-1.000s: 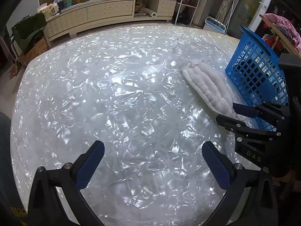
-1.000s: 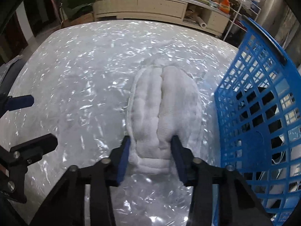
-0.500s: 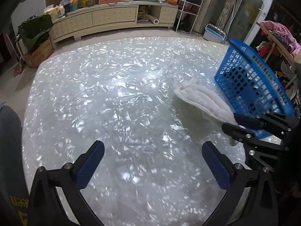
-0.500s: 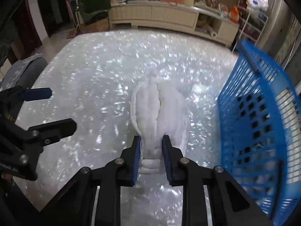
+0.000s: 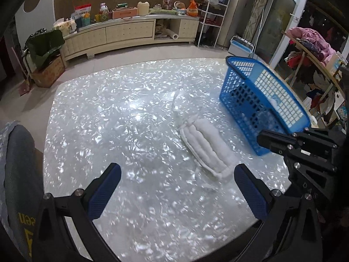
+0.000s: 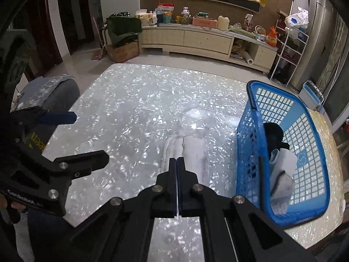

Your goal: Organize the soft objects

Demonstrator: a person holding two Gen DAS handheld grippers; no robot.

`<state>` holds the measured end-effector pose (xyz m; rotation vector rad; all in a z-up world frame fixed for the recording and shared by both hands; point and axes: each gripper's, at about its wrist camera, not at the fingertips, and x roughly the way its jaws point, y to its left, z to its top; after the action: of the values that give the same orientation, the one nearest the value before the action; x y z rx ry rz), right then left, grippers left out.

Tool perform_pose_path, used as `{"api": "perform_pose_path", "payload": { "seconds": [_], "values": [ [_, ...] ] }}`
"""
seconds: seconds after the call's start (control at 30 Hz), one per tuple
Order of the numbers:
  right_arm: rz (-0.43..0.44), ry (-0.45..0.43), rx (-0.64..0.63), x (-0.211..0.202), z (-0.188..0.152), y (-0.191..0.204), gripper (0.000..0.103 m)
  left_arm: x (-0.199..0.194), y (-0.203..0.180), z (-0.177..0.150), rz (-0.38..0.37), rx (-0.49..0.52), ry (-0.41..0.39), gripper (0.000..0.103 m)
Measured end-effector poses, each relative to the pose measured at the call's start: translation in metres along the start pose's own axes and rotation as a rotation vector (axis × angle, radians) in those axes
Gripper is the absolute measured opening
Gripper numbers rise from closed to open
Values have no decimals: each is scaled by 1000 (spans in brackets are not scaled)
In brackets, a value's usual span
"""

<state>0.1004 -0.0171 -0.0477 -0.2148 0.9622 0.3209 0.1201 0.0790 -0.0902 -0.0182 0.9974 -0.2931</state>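
Note:
A white ribbed soft pad lies on the shiny pearl table, just left of a blue plastic basket. In the right wrist view my right gripper is shut, its tips over the near end of the pad; whether it pinches the pad's edge I cannot tell. The basket holds a white cloth and a dark item. My left gripper is open and empty, above the table's near side. The right gripper's fingertips show at right in the left view.
A long cream cabinet with clutter stands across the floor behind the table. A white wire shelf and a clothes-laden rack stand at the right. A grey chair back is at the table's left edge.
My right gripper has closed from wide around the pad to fully shut. Both grippers have risen and pulled back, so the table and room look farther away.

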Motion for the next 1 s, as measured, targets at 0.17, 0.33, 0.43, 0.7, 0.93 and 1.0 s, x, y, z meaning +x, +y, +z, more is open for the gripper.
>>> {"api": "perform_pose_path", "payload": {
  "seconds": [0.17,0.33,0.43,0.7,0.93,1.0],
  "values": [
    [24,-22,25,-21,-5,-3,0,-23,-8,-10,-8,-9,-15,103],
    [27,-58,39,-37,-6,-12,0,-39,-22,-9,-22,-10,-32,103],
    [18,-79,61,-46,-8,-25,0,-43,-38,-3,-25,11,-41,103],
    [-8,-94,128,-61,-18,-68,0,-31,-83,15,-50,67,-34,103],
    [-27,-81,180,-58,-27,-111,0,-1,-111,26,-63,86,25,103],
    [-35,-64,191,-53,-30,-122,0,3,-117,29,-67,92,25,103]
  ]
}}
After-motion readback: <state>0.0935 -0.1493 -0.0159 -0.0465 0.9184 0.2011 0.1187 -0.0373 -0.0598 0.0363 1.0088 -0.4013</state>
